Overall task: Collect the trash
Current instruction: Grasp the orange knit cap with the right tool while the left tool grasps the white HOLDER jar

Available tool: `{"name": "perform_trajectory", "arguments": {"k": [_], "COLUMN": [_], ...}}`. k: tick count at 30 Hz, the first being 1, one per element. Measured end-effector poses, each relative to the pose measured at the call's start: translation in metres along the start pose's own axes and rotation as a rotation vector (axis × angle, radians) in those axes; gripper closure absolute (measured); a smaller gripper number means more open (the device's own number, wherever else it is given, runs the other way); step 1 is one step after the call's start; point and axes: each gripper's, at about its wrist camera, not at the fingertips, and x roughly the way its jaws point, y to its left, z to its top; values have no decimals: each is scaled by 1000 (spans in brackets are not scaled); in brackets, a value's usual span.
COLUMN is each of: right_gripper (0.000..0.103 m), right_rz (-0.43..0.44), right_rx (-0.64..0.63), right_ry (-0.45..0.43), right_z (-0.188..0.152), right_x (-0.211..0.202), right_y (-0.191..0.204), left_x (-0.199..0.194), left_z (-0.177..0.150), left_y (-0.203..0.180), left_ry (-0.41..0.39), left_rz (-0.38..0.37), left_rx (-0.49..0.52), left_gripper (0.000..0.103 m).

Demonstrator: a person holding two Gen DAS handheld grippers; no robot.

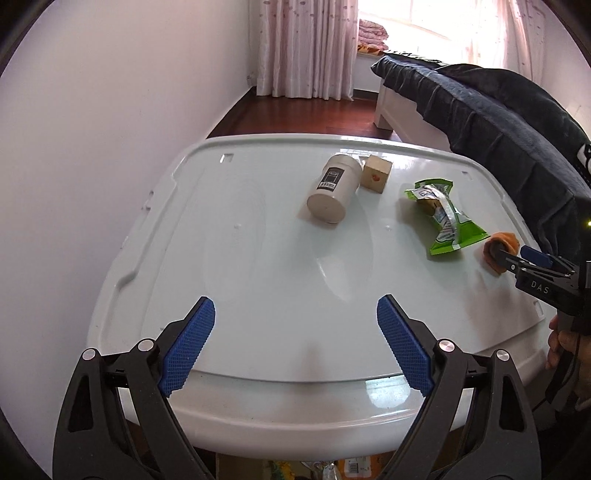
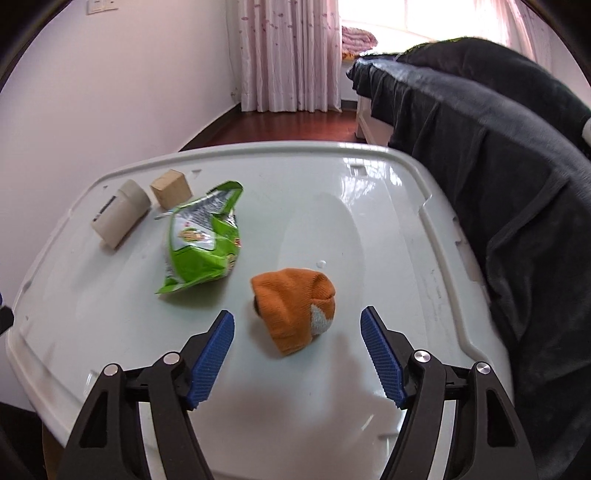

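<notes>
left gripper (image 1: 295, 350) released, blue pads spread wide over bare near edge of white plastic lid (image 1: 258, 258), nothing between. right gripper (image 2: 297, 350) likewise released, orange knit sock (image 2: 295, 308) lying just ahead, untouched. green snack wrapper (image 2: 201, 240) flat at mid-lid, beside sock. white jar (image 1: 334, 188) on its side, touching wooden block (image 1: 376, 173).

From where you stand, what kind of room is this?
Most likely a bedroom in a home. A bed under a dark blanket stands by a bright window with pink curtains, and folded bedding lies on the sill. The work surface looks like a white plastic lid.
</notes>
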Motion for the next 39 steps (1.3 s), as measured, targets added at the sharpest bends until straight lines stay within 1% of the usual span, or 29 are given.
{"name": "perform_trajectory", "arguments": {"k": [4,6,8,9,10,14,18,22,25,29,32,36,39], "right_gripper": [33,36,58,59,66,73,74,74,74,74,74,74,74], "right_rz": [-4,4,17,11,17,15,25,31,37,35,38,39,43], "right_rx": [-11,-11,-11,-14,-16,-16,-3,1,12,25,34,27,27], "right_ry": [14,24,45,42,39,43,54,53,66,76,72,68,72], "right_z": [3,3,2,3,3,1,-2,-6,-7,-12,-12,-11,-12], "right_x": [13,18,24,24,24,23,14,4,3,0,-2,-2,-1], "right_y": [1,1,2,2,2,3,3,3,-1,-7,-9,-6,-5], "left_x": [4,6,9,10,12,16,21,31,41,64,84,109,125], "left_z": [0,0,0,-1,-1,-3,-1,8,22,48,67,87,97], "left_y": [1,0,-1,-2,-2,-2,-6,-15,-21,-25,-29,-39,-47], "left_ry": [7,12,18,22,29,46,53,50,43,57,80,89,100], "left_rz": [-8,-11,-7,-8,-9,-6,-1,2,-50,-176,-222,-205,-185], "left_rx": [-15,-16,-14,-14,-15,-16,0,52,79,89,98,147,173], "left_gripper": [16,16,16,16,16,16,16,16,16,16,16,16,16]}}
